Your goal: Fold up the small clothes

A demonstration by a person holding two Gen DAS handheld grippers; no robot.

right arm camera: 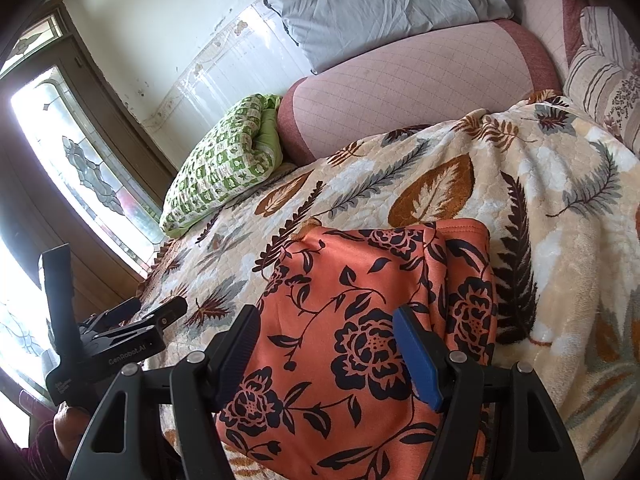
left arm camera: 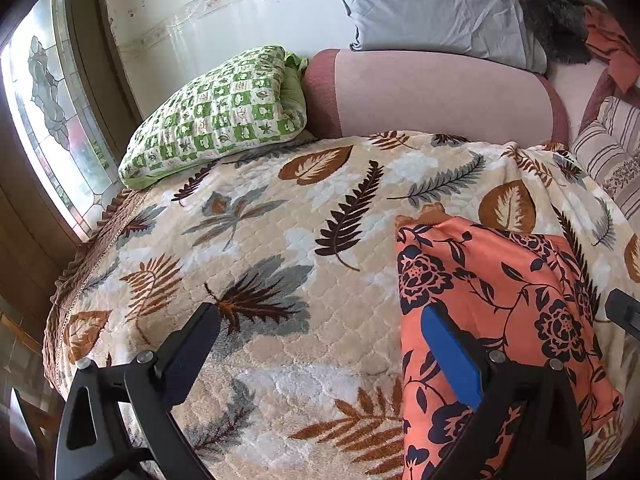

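Observation:
An orange garment with a black flower print [left arm camera: 500, 312] lies folded on the leaf-patterned bedspread [left arm camera: 280, 248]. In the left wrist view my left gripper [left arm camera: 320, 324] is open and empty over the bedspread, its blue-padded finger at the garment's left edge. In the right wrist view the garment [right arm camera: 360, 320] lies below my right gripper [right arm camera: 326, 328], which is open and empty above its near part. The left gripper [right arm camera: 156, 308] shows at the left of that view, held by a hand. A black tip of the right gripper [left arm camera: 624, 312] shows at the left wrist view's right edge.
A green checked quilt [left arm camera: 216, 116] lies at the bed's far left by a stained-glass window [left arm camera: 52, 112]. A pink bolster [left arm camera: 432, 92] and grey pillow [left arm camera: 436, 8] lie at the head. A striped cushion [left arm camera: 612, 148] lies at the right.

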